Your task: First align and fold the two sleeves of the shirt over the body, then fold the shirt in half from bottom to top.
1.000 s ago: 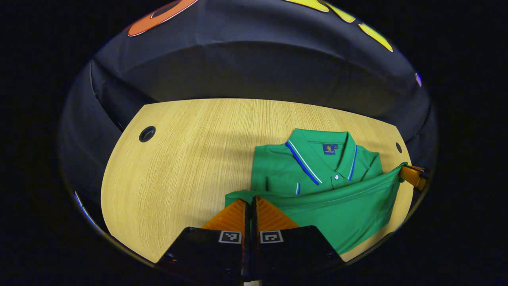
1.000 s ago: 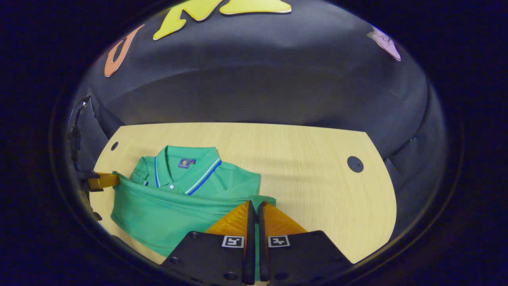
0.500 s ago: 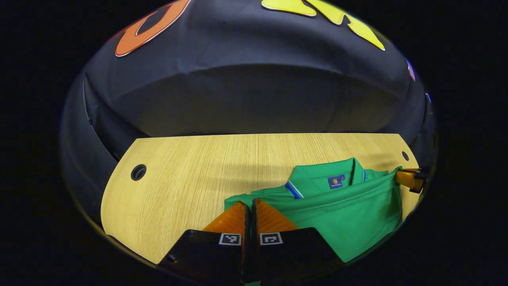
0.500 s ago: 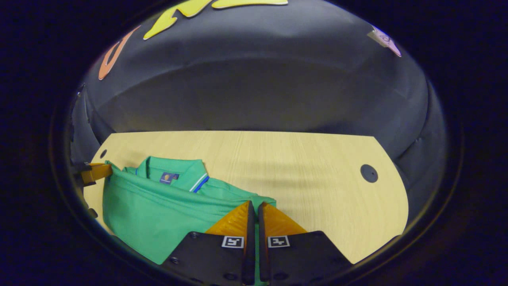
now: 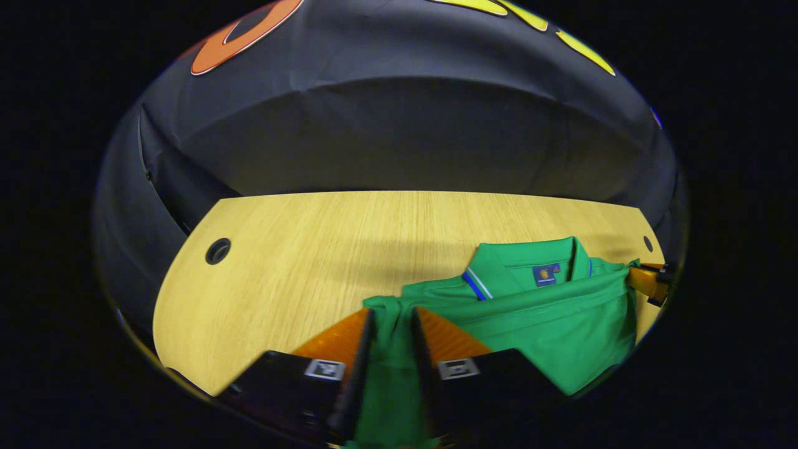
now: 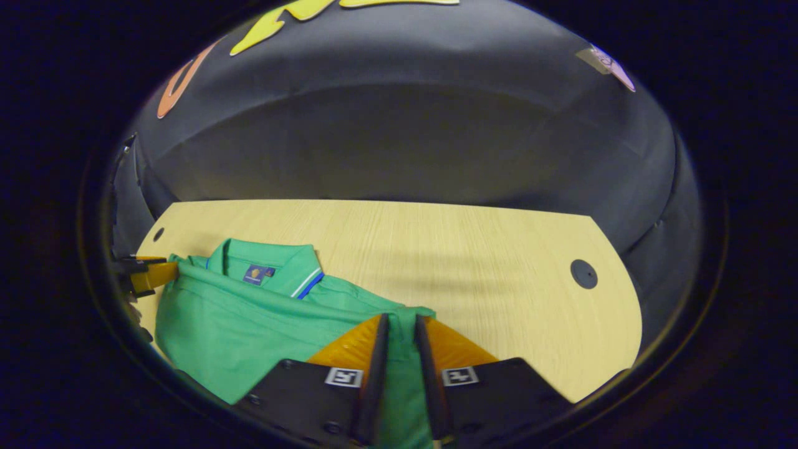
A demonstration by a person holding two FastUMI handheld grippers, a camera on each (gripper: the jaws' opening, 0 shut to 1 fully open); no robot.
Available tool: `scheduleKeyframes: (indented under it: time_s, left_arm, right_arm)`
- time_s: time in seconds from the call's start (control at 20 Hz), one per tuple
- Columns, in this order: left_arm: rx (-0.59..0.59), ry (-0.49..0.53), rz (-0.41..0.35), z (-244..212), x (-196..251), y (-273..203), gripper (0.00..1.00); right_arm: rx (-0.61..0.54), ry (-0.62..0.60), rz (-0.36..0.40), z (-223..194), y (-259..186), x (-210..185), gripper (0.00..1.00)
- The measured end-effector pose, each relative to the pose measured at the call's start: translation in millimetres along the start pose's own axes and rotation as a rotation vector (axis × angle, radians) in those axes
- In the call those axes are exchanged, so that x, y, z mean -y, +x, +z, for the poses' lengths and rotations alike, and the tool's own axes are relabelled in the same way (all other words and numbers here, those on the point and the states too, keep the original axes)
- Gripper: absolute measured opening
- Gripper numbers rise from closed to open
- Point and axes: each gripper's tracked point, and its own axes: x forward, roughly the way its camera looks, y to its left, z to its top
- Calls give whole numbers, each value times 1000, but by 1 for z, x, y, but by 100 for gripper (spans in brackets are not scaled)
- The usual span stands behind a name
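While the green shirt (image 5: 548,324) lies folded on the wooden table (image 5: 299,262), both the left gripper (image 5: 391,324) and right gripper (image 6: 402,327) have fingers parted, fabric lying loose between them. A small blue neck label (image 6: 254,273) sits inside the collar, its writing too small to read.

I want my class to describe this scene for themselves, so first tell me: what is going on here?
A person with a gripper in each hand is folding a green polo shirt on a wooden table. The hem has been brought up to just below the collar. The left gripper and the right gripper each have a hem corner between parted fingers, so they seem to be letting go. Sleeves appear already tucked in.
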Motion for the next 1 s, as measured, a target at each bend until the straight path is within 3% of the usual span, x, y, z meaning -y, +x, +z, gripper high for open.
scheduleKeyframes:
  time_s: [0.1,0.15,0.2,0.25,0.3,0.5,1.0]
  left_arm:
    - [-3,-31,0,-2,1,-5,95]
    - [6,-57,-14,1,4,-9,91]
    - [18,-80,-18,5,5,-14,91]
    - [30,-95,-20,8,3,-20,100]
    - [39,-103,-21,11,1,-26,95]
    - [87,-117,-41,32,-8,-74,98]
    - [305,-71,-66,71,-30,-261,97]
  right_arm:
    - [9,-8,1,3,-6,-2,71]
    - [16,-8,-1,7,-13,-3,91]
    - [25,-2,-2,10,-19,-4,91]
    - [32,7,-4,14,-27,-4,91]
    - [41,17,-4,18,-36,-4,96]
    - [106,23,-15,43,-89,1,96]
    - [329,-7,-23,87,-290,0,96]
